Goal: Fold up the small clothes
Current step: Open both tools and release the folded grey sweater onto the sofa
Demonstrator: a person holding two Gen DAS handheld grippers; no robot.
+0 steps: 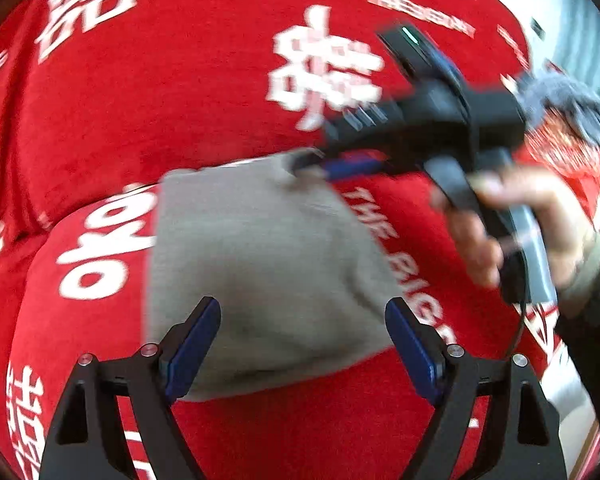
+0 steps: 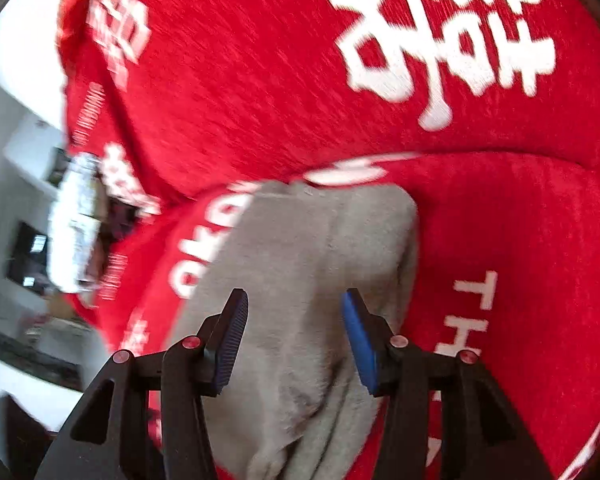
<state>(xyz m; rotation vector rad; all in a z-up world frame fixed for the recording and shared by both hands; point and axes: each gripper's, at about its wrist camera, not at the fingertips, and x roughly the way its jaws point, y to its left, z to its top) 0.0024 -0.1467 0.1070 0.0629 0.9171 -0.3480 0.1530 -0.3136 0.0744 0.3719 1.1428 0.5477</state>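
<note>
The grey garment (image 1: 268, 280) lies folded into a flat, compact shape on the red cover (image 1: 160, 120), and it is my landmark for everything else. It sits on the seat part of that cover, just in front of the crease where the red fabric rises into a bulging back. White characters and letters are printed across the cover on both sides of the garment and above it.

My left gripper (image 1: 303, 344) hangs over the near edge of the garment with its jaws spread wide; the blue pads (image 1: 192, 354) stand clear of the cloth and nothing is pinched between them. My right gripper (image 2: 294, 340) is above the same garment, seen from the other side, with its jaws parted too, though less widely, and its pads hold nothing; the grey fabric (image 2: 300, 280) shows in the gap between them. In the left wrist view the right gripper (image 1: 312, 164) reaches in from the far right corner of the garment, blurred, with its tips close to that corner; I cannot tell whether they touch it. The hand (image 1: 520, 224) that carries it is to the right of the garment.

Left of the garment in the right wrist view, beyond the cover's edge, is a blurred room with a shiny silver thing (image 2: 76, 224) I cannot identify.
</note>
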